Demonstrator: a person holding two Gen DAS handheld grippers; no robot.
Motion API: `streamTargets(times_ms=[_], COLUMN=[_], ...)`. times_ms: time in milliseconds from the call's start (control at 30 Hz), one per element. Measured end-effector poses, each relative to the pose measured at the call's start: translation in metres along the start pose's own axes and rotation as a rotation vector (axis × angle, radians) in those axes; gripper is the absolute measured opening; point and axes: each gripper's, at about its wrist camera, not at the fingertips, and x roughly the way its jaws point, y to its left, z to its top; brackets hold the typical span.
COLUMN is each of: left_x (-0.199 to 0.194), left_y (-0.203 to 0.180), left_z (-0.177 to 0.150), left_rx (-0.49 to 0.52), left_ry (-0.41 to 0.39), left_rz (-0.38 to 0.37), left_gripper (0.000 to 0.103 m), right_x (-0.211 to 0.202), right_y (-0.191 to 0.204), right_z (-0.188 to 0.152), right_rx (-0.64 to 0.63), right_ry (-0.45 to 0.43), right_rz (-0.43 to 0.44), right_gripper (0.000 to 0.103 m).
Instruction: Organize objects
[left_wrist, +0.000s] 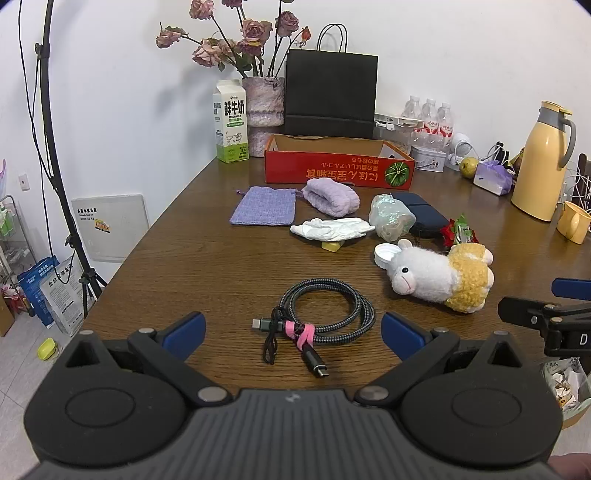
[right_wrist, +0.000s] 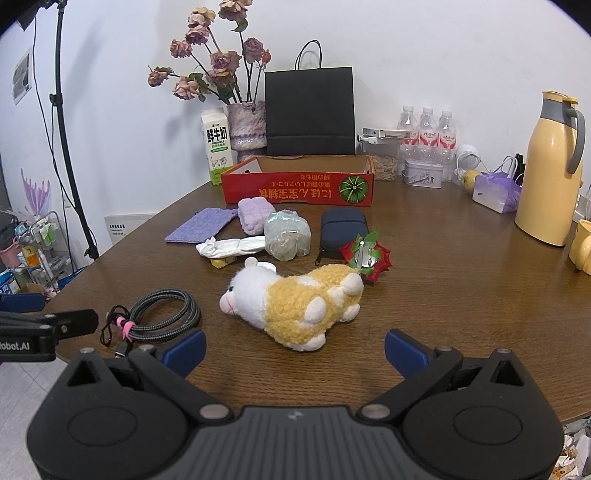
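Hovering at the near edge of the tabletop (left_wrist: 207, 266), the left hand-held gripper (left_wrist: 293, 328) and the right hand-held gripper (right_wrist: 294, 345) are both seen spread fully wide, nothing held. The coiled cable (left_wrist: 325, 310) is framed by the left, the plush sheep (right_wrist: 295, 302) by the right, likely first pickups. Beyond, pouch (left_wrist: 264, 210), glove (left_wrist: 332, 227) and dark case (right_wrist: 343, 227) are scattered before the red box (left_wrist: 338, 166), the probable destination; the approach is crowded by this clutter.

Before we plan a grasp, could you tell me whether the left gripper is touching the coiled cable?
Apart. The left wrist view shows the left gripper wide open, bare table between each pad and the cable.
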Motion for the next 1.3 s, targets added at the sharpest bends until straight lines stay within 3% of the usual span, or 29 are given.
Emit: streamTargets(times_ms=[1300], left_x=[-0.0008], left_y=[-0.0028], left_z=[-0.0016], left_rx=[0.003], left_ry=[-0.01], left_rz=[0.0], left_gripper=[0.103], right_x=[-0.0017], right_y=[-0.0006], right_z=[0.0026], right_rx=[-0.003], right_ry=[-0.005], right_rz=[0.001], right_gripper=[0.103])
